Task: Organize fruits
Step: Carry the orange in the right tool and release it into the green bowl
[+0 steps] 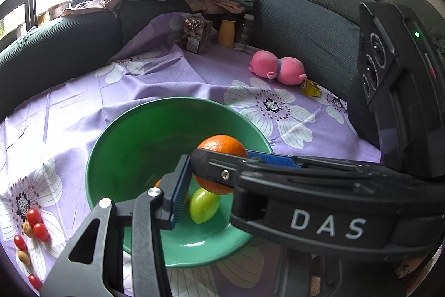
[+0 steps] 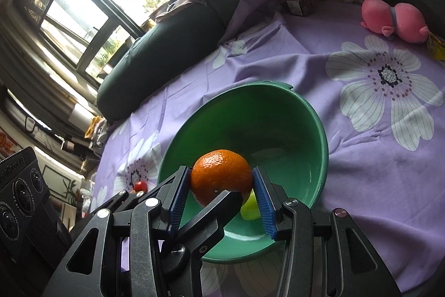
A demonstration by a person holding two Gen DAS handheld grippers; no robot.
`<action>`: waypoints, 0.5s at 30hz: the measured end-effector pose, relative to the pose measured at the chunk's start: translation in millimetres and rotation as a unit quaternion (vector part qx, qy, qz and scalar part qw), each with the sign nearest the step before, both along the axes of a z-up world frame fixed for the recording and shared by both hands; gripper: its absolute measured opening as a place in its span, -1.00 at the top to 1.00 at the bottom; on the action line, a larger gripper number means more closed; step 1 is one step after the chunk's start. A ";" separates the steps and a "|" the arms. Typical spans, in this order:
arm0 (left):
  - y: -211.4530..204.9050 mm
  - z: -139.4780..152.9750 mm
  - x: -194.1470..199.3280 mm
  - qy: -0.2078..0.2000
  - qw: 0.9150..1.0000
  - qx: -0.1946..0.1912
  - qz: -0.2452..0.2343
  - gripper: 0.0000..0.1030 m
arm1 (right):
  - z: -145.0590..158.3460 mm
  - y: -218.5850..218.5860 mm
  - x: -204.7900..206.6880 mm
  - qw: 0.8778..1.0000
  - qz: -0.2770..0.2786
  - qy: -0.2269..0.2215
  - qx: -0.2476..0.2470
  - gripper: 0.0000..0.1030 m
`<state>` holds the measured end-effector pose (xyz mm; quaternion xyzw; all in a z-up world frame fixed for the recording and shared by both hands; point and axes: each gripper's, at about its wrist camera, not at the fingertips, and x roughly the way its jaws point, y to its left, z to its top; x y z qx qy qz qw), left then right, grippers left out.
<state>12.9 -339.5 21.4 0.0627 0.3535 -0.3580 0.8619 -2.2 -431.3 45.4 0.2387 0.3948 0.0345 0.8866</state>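
Right gripper (image 2: pixel 221 187) fingers pinch the mandarin (image 2: pixel 221 177) over the green bowl (image 2: pixel 319 130); left gripper (image 1: pixel 214 177) fingers' state unclear, beside same fruit.

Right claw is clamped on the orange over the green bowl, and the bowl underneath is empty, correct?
Not empty. The right claw does clamp the round orange mandarin over the green plastic bowl, but a small yellow-green oval fruit already lies inside the bowl. The left wrist view shows it plainly, just below the mandarin.
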 end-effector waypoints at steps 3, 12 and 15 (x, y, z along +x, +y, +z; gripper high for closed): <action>-4.5 -2.3 1.9 0.007 1.000 0.002 -0.003 0.17 | -2.0 -3.5 0.6 1.000 -0.005 0.005 -0.002 0.06; -7.8 -10.4 7.1 0.035 0.999 0.005 -0.007 0.20 | -6.9 -4.8 6.5 0.999 -0.012 0.024 -0.028 0.06; -2.4 -8.1 6.5 0.038 0.999 0.000 -0.006 0.17 | -5.4 -1.1 7.2 0.999 -0.013 0.023 -0.040 0.06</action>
